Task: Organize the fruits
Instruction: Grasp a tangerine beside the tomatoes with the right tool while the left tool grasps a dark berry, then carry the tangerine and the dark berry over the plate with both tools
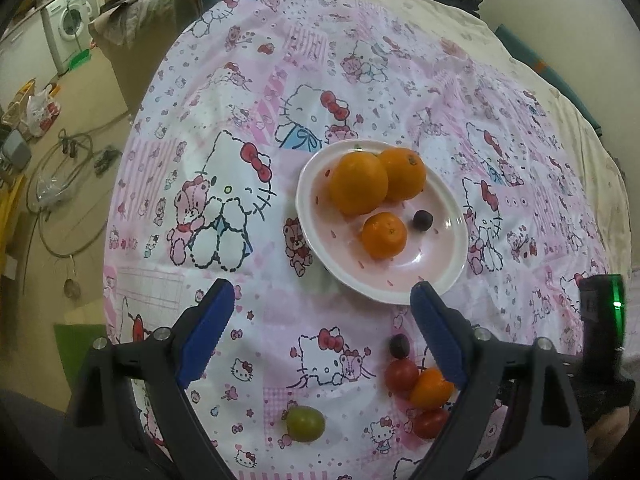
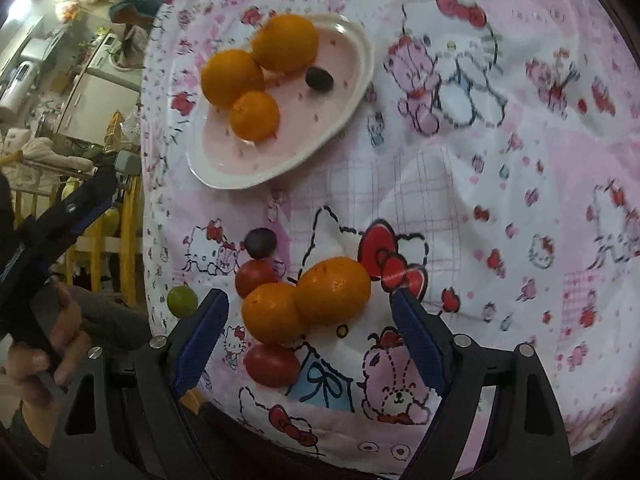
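A pink-white plate (image 1: 400, 268) (image 2: 256, 160) holds three oranges (image 1: 358, 184) (image 2: 231, 78) and a dark grape (image 1: 423, 220) (image 2: 319, 79). Loose on the cloth lie two small oranges (image 2: 334, 290) (image 2: 273, 312), two red tomatoes (image 2: 256, 278) (image 2: 272, 364), another dark grape (image 2: 260, 243) and a green grape (image 2: 182, 300) (image 1: 305, 424). My right gripper (image 2: 309, 298) is open, with the two loose oranges framed between its blue pads and clear of both. My left gripper (image 1: 324, 296) is open over bare cloth just short of the plate, the loose fruit (image 1: 431, 388) by its right finger.
A cartoon-printed pink cloth (image 1: 224, 200) covers the round surface, which drops off at the left to a floor with hoses and bags (image 1: 44, 112). A hand (image 2: 48, 344) holds the left gripper's body at the right wrist view's left edge. Bedding lies beyond the plate.
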The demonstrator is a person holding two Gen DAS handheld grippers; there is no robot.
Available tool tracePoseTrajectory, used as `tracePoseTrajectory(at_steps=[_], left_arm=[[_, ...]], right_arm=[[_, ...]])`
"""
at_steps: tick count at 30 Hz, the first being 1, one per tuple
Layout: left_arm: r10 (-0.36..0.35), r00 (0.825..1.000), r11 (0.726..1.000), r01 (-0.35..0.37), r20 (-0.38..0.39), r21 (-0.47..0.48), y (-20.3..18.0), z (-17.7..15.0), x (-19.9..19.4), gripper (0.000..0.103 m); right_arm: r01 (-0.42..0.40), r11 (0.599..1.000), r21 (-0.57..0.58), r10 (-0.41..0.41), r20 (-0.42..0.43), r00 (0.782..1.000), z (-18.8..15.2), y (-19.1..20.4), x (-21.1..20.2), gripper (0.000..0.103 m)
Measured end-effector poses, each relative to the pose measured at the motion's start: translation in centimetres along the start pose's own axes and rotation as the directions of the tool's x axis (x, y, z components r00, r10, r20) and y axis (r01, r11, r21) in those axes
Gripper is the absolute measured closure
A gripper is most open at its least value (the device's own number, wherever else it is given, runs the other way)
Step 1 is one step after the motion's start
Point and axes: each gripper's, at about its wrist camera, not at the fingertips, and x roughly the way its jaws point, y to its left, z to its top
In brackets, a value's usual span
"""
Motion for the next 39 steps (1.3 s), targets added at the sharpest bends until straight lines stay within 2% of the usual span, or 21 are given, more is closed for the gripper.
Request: tracePoseTrajectory(at_steps=[4, 7, 12, 17, 20, 24, 26, 28, 29, 30, 31, 32, 33, 36, 39], left_arm=[[0.009, 1.000, 1.000, -0.009, -0.005, 0.002, 0.2, -0.1, 0.1, 0.015], [0.015, 1.000, 1.000, -0.015, -0.017, -0.007, 0.5, -0.1, 0.3, 0.015], [0.020, 0.999, 1.000, -0.020, -0.046, 0.006, 0.2, -0.3, 0.8, 0.015], [-0.010, 0.992, 1.000, 0.013, -0.128, 0.019, -1.1, -1.0, 2.3, 0.016], [-0.018, 0.981, 0.999, 0.025, -0.194, 0.034, -2.5, -1.4, 3.8, 0.017], [-0.049, 0.952, 0.998, 0.057, -0.302, 0.017, -4.4, -2.2, 6.7, 0.029], [-0.049, 0.937, 0.998, 0.060, -0.346, 0.020, -5.3, -2.8, 8.0, 0.038], [-0.038, 0.921, 0.997, 0.058, -0.389, 0.041, -6.2, -3.2, 9.3, 0.051], [-0.024, 0.916, 0.997, 0.052, -0.401, 0.059, -6.7, -3.5, 9.8, 0.053], [-0.002, 0.916, 0.996, 0.038, -0.401, 0.083, -7.0, -3.6, 9.9, 0.054], [0.018, 0.918, 0.994, 0.027, -0.397, 0.109, -7.4, -3.7, 10.0, 0.060], [0.043, 0.919, 0.990, 0.014, -0.393, 0.142, -7.9, -3.9, 10.0, 0.067], [0.055, 0.918, 0.984, 0.016, -0.392, 0.175, -8.4, -4.0, 10.0, 0.082], [0.052, 0.918, 0.977, 0.034, -0.393, 0.210, -9.3, -4.3, 10.0, 0.085], [0.033, 0.917, 0.981, 0.047, -0.398, 0.189, -9.2, -4.3, 10.0, 0.086]], right_arm=[[-0.008, 1.000, 0.026, 0.009, -0.023, 1.000, 0.4, -0.6, 1.0, 0.043], [0.019, 1.000, 0.015, -0.019, -0.014, 1.000, 0.6, -0.7, 0.9, 0.059], [0.006, 1.000, 0.006, -0.006, -0.009, 1.000, 0.7, -0.7, 0.4, 0.060], [-0.013, 1.000, 0.020, 0.011, 0.083, 0.997, 1.0, -0.9, -1.9, 0.060], [-0.023, 0.999, 0.029, 0.018, 0.153, 0.988, 1.3, -1.1, -3.7, 0.060], [-0.027, 0.998, 0.058, 0.016, 0.186, 0.982, 1.3, -2.2, -4.9, 0.060], [-0.027, 0.997, 0.068, 0.013, 0.190, 0.982, 1.2, -2.8, -5.2, 0.060], [-0.022, 0.997, 0.075, 0.007, 0.192, 0.981, 1.1, -3.4, -5.4, 0.060], [-0.023, 0.997, 0.077, 0.008, 0.193, 0.981, 1.1, -3.6, -5.6, 0.060], [-0.024, 0.997, 0.078, 0.008, 0.194, 0.981, 1.1, -3.7, -5.6, 0.060], [-0.020, 0.997, 0.079, 0.004, 0.196, 0.981, 1.0, -3.9, -5.7, 0.060], [-0.017, 0.997, 0.080, 0.001, 0.196, 0.981, 1.0, -4.1, -5.8, 0.060], [-0.014, 0.996, 0.084, -0.003, 0.195, 0.981, 1.0, -4.2, -5.8, 0.060], [-0.009, 0.995, 0.099, -0.011, 0.199, 0.980, 1.0, -4.7, -5.9, 0.060], [-0.010, 0.995, 0.100, -0.010, 0.199, 0.980, 1.1, -4.6, -5.9, 0.060]])
